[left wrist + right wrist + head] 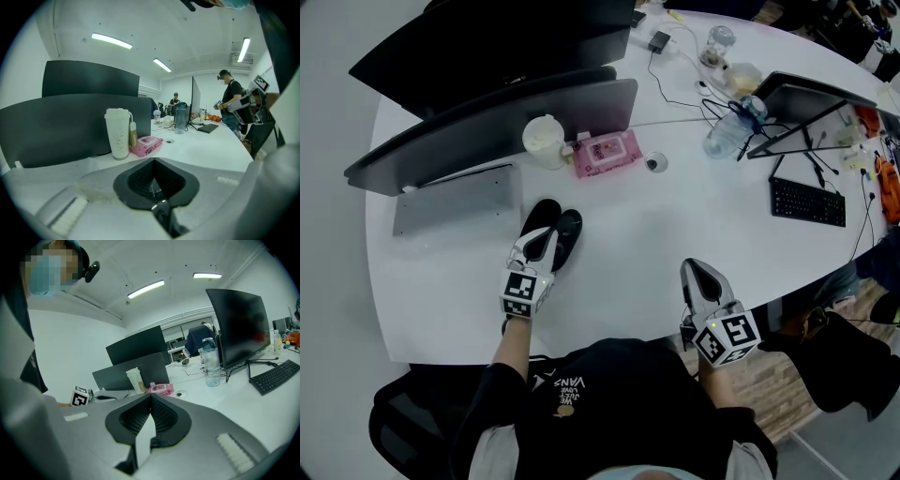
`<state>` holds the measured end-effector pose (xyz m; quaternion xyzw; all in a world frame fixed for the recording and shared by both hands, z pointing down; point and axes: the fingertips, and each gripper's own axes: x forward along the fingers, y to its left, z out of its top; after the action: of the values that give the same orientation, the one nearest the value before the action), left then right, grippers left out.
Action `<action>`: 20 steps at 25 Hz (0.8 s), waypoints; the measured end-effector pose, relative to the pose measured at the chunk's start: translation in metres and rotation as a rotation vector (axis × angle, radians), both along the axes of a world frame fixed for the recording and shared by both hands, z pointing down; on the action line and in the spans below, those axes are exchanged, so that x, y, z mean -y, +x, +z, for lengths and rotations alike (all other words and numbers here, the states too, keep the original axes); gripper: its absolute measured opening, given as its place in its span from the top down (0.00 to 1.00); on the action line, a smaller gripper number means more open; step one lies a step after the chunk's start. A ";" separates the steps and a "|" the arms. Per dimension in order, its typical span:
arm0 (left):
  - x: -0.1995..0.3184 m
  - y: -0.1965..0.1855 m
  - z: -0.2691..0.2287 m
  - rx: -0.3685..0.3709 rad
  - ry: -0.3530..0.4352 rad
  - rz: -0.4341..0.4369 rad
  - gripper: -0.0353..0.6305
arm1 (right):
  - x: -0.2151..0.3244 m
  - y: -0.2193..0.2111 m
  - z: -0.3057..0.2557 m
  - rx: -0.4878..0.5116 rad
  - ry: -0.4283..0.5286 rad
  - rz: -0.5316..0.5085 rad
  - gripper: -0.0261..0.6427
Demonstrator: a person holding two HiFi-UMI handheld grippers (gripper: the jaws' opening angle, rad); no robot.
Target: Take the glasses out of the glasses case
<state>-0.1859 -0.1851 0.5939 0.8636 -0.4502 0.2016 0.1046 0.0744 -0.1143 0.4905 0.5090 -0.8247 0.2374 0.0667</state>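
Observation:
An open black glasses case (566,234) lies on the white table (647,234), its two halves side by side. My left gripper (536,244) reaches over the case's near end. In the left gripper view the jaws of the left gripper (153,161) meet at the tips, and a thin wire and a dark shiny part of the glasses (161,212) are pinched low between them. The rest of the glasses is hidden. My right gripper (699,274) rests near the table's front edge, right of the case. The right gripper (150,397) is shut and holds nothing.
A white lidded cup (544,141) and a pink wipes pack (606,153) stand behind the case, in front of a dark monitor (506,117). A water bottle (728,131), a keyboard (807,202) and cables lie to the right. A person (232,105) stands far off.

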 end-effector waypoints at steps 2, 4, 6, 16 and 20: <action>0.000 0.002 0.007 0.002 -0.024 0.004 0.94 | 0.001 0.002 0.002 -0.003 -0.001 0.005 0.96; -0.001 0.002 0.014 0.007 -0.052 0.002 0.94 | 0.002 0.001 0.002 -0.003 0.001 0.005 0.96; -0.001 0.002 0.020 0.012 -0.073 0.000 0.94 | 0.003 0.000 0.001 -0.002 0.000 0.001 0.96; -0.001 -0.002 0.041 0.048 -0.153 -0.014 0.93 | 0.008 -0.002 0.002 -0.004 -0.009 -0.005 0.96; -0.003 -0.002 0.050 0.051 -0.183 -0.007 0.91 | 0.008 -0.002 0.003 -0.008 -0.015 -0.001 0.96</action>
<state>-0.1877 -0.1825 0.6437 0.8433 -0.4355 0.2636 0.1723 0.0721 -0.1227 0.4934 0.5090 -0.8229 0.2416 0.0738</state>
